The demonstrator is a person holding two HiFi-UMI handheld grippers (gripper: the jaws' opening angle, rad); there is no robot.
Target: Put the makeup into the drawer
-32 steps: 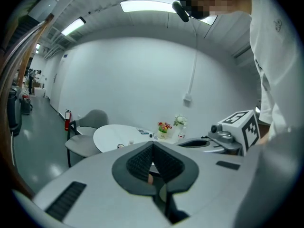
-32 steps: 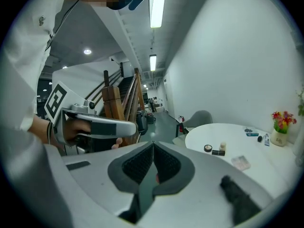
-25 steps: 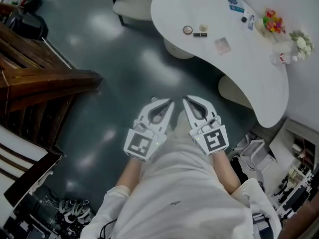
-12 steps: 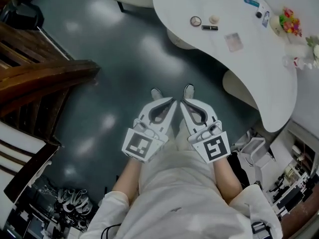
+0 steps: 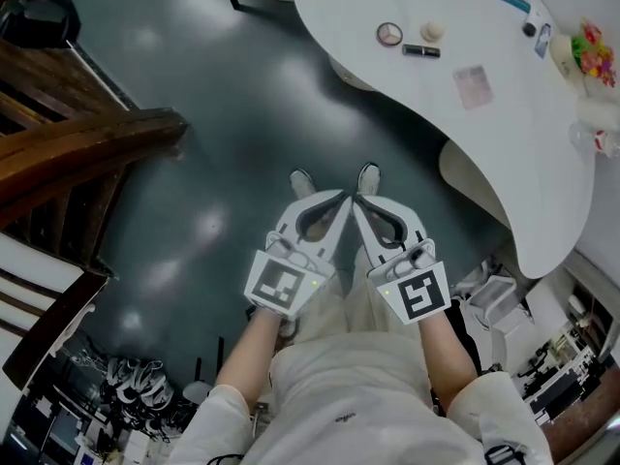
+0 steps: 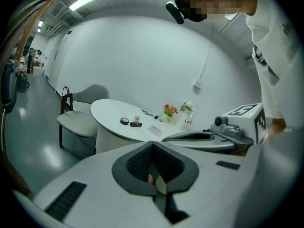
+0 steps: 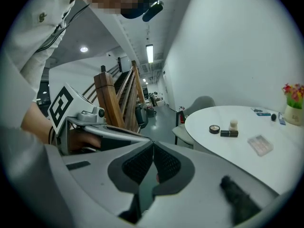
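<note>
Head view puts both grippers low in front of the person's lap, with the forearms (image 5: 247, 349) running forward side by side. I read the left gripper (image 5: 339, 200) and the right gripper (image 5: 357, 201) as angled inward, so their tips nearly meet just short of the two shoes (image 5: 368, 176) on the dark floor (image 5: 223, 163). Both point forward and a little downward. Left gripper view gives me jaws closed tip to tip with nothing between the pads, and right gripper view shows the same on the other side, so neither gripper carries anything. The makeup (image 5: 422, 51) lies well apart from both, on the white table (image 5: 523, 182) ahead and to the right. It is a round compact (image 5: 389, 34), a small cream piece (image 5: 432, 30) beside it, a dark lipstick (image 7: 229, 133) just in front of those, and a clear flat case (image 5: 473, 86) further right. Both gripper views catch the same cluster on the tabletop. Against a second ago, the hands have sunk closer to the legs and more bare forearm shows. The shoes have come into sight beyond the tips, and the table with the makeup has slid toward the top right of head view. Both sets of jaws are as tightly closed as before.
</note>
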